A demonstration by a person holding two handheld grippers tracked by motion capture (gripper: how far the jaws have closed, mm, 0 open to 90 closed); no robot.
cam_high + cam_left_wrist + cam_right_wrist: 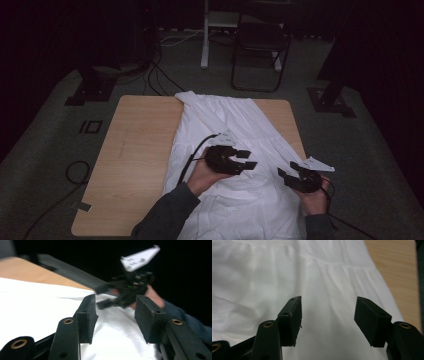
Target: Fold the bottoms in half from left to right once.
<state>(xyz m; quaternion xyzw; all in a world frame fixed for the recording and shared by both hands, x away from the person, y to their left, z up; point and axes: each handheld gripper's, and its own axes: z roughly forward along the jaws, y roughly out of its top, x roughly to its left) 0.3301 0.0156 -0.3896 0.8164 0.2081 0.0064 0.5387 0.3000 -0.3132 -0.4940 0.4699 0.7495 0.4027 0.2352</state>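
A white garment (235,145), gathered in tiers like a skirt or dress, is lying spread along the right half of the wooden counter (135,150), its near end reaching the front edge and its far end folded into a narrow point at the back edge. Judging from this layout, the folding work is standing at an early stage: the cloth is mostly flat, with one fold showing at the far end and the broad near part yet to be folded. The left gripper (248,159) is hovering over the middle of the garment, pointing rightward, its jaws standing partly apart with nothing between them. The right gripper (286,174) is hanging at the garment's right edge, pointing leftward toward the other, its jaws likewise apart over the cloth and gripping nothing.
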